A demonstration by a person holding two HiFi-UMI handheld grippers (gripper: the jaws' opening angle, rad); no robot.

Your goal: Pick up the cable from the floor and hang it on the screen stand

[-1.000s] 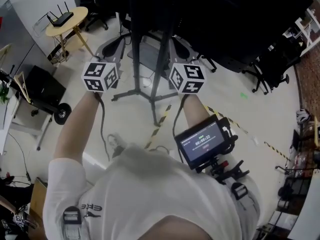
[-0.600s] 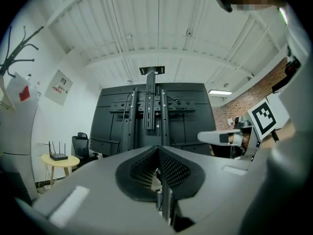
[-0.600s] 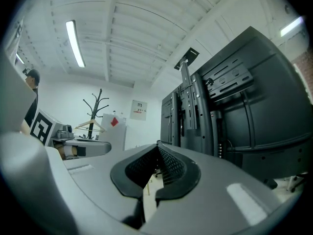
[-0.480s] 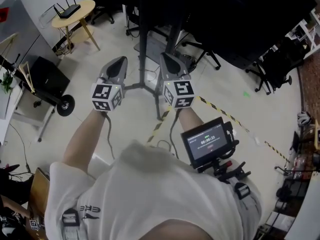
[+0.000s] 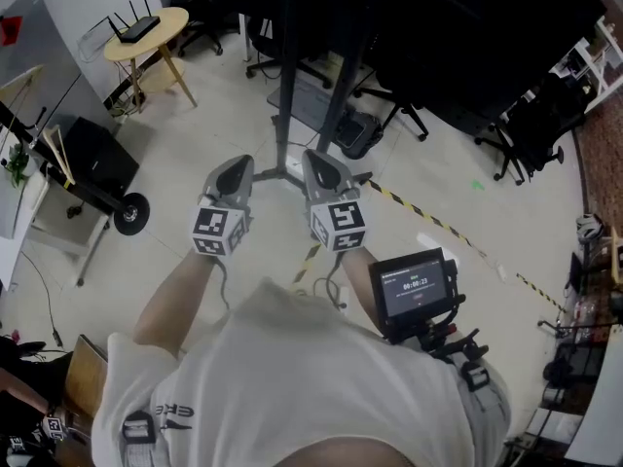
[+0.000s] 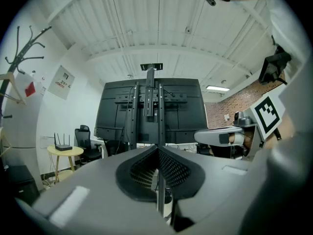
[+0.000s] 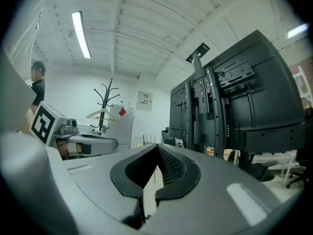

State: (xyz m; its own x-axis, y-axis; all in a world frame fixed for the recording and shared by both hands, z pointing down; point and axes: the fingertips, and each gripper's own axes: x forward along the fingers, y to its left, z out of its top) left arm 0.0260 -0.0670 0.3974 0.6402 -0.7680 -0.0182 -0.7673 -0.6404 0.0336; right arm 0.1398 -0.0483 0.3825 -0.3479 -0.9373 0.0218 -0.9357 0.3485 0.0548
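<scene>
The black screen stand (image 5: 288, 76) rises ahead of me with the big dark screen (image 5: 448, 27) at its top; its feet spread on the pale floor. It fills the left gripper view as stand (image 6: 152, 106) and sits right of centre in the right gripper view as stand (image 7: 208, 102). My left gripper (image 5: 237, 165) and right gripper (image 5: 319, 160) are held side by side, level, pointing at the stand's base. Both are shut with nothing between the jaws, as seen at left gripper (image 6: 158, 150) and right gripper (image 7: 157, 150). A thin pale cable loop (image 5: 334, 293) lies on the floor near my body; I cannot tell whose cable it is.
A round yellow table with a router (image 5: 146, 29) stands far left, a black case on a wheeled cart (image 5: 92, 159) below it. Yellow-black tape (image 5: 428, 220) crosses the floor. Office chairs (image 5: 531, 129) are at the right, a coat rack (image 7: 105, 102) beyond.
Both grippers have sunk and drawn back toward my body, side by side. They now sit lower before the stand's feet. Their jaws stayed shut.
</scene>
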